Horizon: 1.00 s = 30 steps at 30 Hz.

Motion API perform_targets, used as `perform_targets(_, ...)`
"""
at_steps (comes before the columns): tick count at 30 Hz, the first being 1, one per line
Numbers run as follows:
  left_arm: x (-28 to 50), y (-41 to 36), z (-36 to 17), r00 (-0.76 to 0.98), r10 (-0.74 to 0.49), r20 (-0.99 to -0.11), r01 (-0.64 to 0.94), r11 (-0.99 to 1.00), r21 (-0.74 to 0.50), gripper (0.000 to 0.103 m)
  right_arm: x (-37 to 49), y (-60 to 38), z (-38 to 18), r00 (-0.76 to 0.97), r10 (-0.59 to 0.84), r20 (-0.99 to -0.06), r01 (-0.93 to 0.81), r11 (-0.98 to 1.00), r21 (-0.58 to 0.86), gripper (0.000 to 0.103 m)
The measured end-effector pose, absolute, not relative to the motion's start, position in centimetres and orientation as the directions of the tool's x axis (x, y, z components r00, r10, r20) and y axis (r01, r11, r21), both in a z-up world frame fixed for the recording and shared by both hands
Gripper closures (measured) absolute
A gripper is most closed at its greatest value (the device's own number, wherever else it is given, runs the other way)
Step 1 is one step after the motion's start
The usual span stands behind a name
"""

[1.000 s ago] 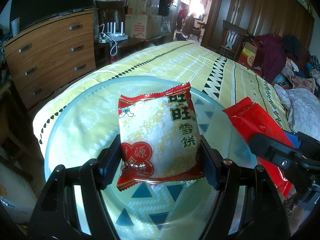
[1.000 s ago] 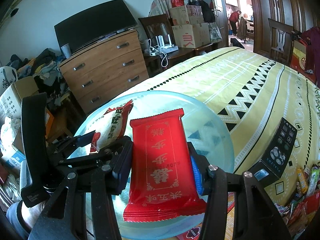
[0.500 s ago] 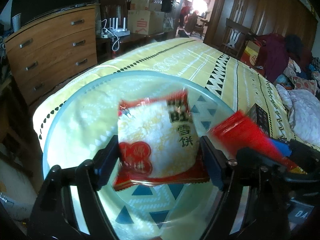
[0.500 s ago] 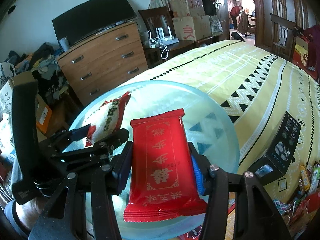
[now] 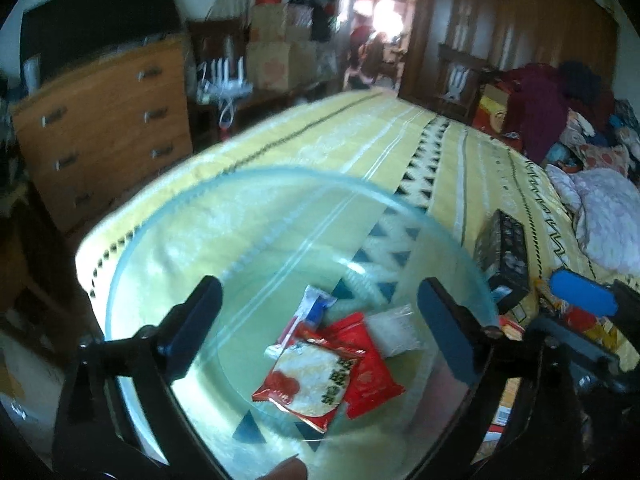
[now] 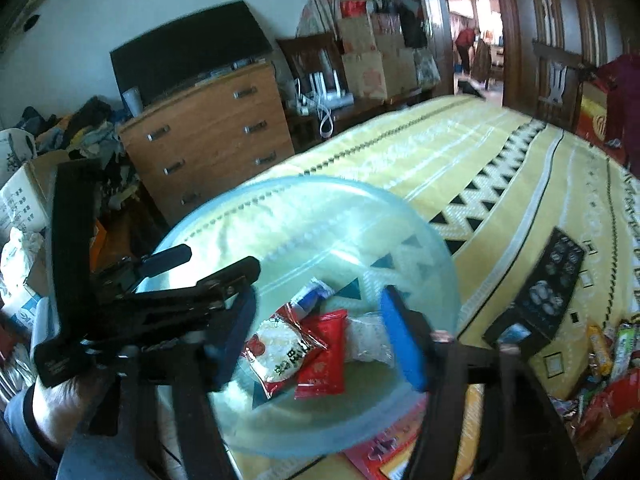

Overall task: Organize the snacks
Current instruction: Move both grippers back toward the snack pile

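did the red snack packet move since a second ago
Yes. The red packet was between the right gripper fingers above the bowl; now it lies on the bowl's bottom, jaws opening.

Both cameras sit on the grippers and look forward and downward along the fingers, close above the clear bowl [image 5: 120,280] on the yellow bedspread [image 5: 460,152]. The left wrist view looks from the left side, the right wrist view from the right. Both share the bowl, the wooden dresser [image 6: 208,136] and the far doorway.
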<state>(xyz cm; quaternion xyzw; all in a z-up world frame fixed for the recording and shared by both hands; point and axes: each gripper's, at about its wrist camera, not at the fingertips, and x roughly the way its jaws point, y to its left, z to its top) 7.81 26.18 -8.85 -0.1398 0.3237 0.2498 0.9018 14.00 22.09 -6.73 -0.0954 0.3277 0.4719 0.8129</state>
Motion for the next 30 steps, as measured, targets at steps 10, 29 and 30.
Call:
perform_targets(10, 6.7, 15.9, -4.1, 0.823, 0.305, -0.479, -0.371, 0.928, -0.046, 0.000, 9.2, 8.7, -4.7, 0.464, 0.692, -0.553, -0.764, 0.629, 0.146, 0.027)
perform_targets(29, 7.3, 1.9, -5.3, 0.848, 0.034, -0.529, -0.056, 0.998, -0.025, 0.000, 5.1, -9.8, -7.2, 0.570, 0.559, -0.603, -0.559, 0.801, 0.215, 0.026)
perform_targets(30, 7.3, 1.7, -5.4, 0.844, 0.029, -0.536, -0.047, 0.999, -0.021, 0.000, 5.0, -10.1, -7.4, 0.574, 0.553, -0.604, -0.551, 0.807, 0.215, 0.026)
